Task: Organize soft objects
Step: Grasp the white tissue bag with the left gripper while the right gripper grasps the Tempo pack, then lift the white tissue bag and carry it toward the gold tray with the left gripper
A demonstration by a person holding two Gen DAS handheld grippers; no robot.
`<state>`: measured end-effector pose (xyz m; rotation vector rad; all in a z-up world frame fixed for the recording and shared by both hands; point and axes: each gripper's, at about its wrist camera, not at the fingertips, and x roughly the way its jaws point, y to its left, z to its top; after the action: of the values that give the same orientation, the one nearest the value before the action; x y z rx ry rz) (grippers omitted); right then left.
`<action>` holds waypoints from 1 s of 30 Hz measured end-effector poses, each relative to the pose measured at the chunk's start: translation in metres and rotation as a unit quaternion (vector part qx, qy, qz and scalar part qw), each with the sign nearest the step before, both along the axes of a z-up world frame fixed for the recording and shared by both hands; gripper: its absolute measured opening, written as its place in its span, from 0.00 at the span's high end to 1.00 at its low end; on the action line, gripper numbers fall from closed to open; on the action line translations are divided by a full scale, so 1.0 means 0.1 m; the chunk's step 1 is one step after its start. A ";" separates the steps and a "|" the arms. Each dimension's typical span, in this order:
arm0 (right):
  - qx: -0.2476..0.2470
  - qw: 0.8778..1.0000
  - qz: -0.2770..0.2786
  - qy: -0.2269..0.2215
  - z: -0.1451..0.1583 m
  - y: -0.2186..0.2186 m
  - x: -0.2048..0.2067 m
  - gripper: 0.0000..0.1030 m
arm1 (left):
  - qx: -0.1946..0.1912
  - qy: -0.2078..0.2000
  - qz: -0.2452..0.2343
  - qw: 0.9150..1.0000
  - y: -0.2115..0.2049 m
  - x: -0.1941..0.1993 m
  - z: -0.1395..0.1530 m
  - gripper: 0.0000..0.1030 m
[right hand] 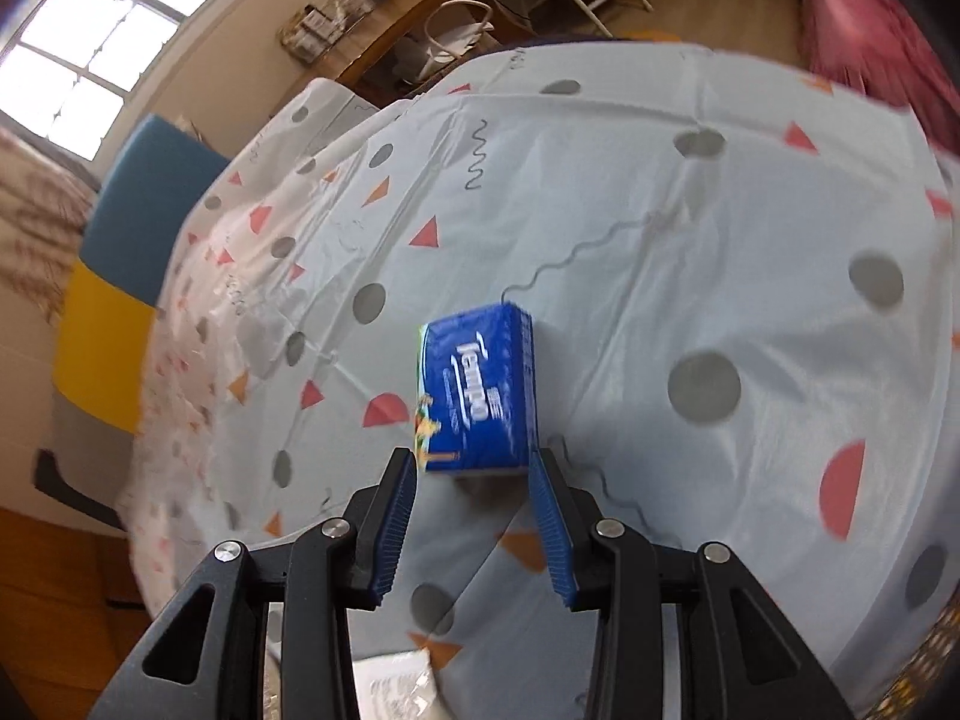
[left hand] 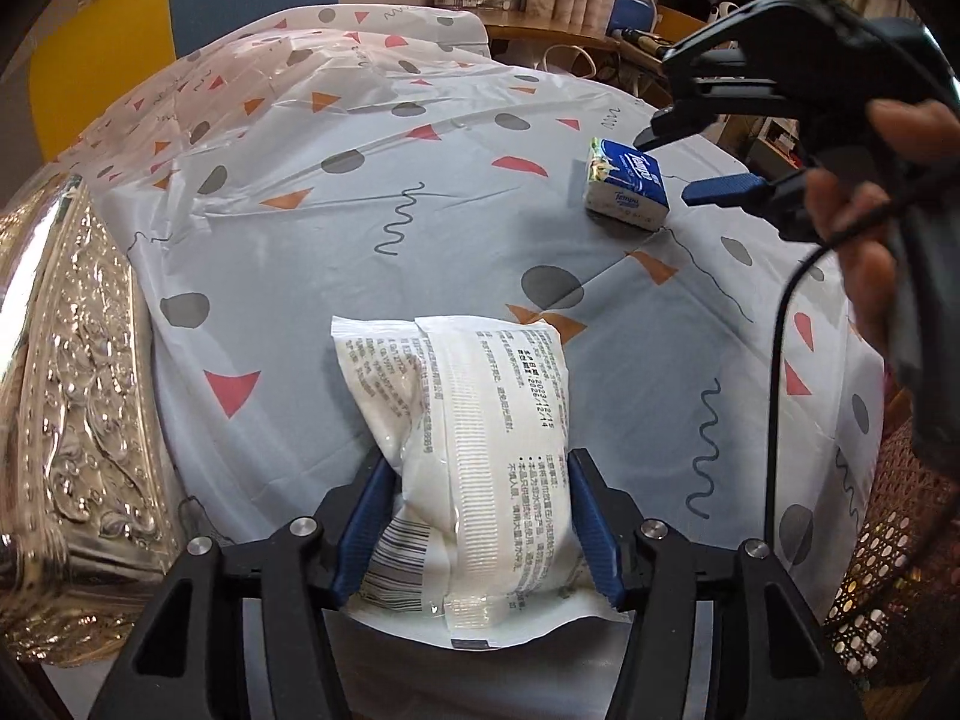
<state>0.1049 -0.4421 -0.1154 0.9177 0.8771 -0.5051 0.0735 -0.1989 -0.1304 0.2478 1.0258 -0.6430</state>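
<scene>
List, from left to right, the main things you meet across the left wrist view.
Embossed silver box → white wipes pack, clamped in the left gripper → blue tissue pack → right gripper → hand.

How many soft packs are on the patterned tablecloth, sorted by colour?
White: 1, the white wipes pack, between the left gripper pads.
Blue: 1, the blue tissue pack, lying just ahead of the open right gripper.
Total: 2
</scene>
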 end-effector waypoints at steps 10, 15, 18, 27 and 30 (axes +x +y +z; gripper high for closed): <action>-0.054 0.997 0.030 0.053 -0.13 -0.06 0.41 0.50 | -0.005 -0.007 -0.002 1.000 0.02 -0.04 0.00 0.42; -0.083 0.993 0.059 0.060 -0.14 0.02 0.53 0.31 | -0.004 -0.014 -0.001 1.000 0.01 -0.06 0.00 0.41; -0.105 0.987 0.087 0.086 -0.21 0.07 0.63 0.39 | -0.004 -0.016 0.000 1.000 0.02 -0.08 -0.01 0.41; -0.165 0.927 0.306 0.140 -0.29 0.74 0.74 0.48 | -0.008 -0.022 -0.002 1.000 0.03 -0.10 -0.01 0.41; -0.168 0.929 0.302 0.134 -0.29 0.73 0.72 0.48 | -0.007 -0.023 -0.004 1.000 0.03 -0.10 -0.01 0.41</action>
<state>0.1772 -0.3693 -0.1443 0.2344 1.2167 -0.2308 0.0639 -0.1959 -0.1314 0.2536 0.9767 -0.6487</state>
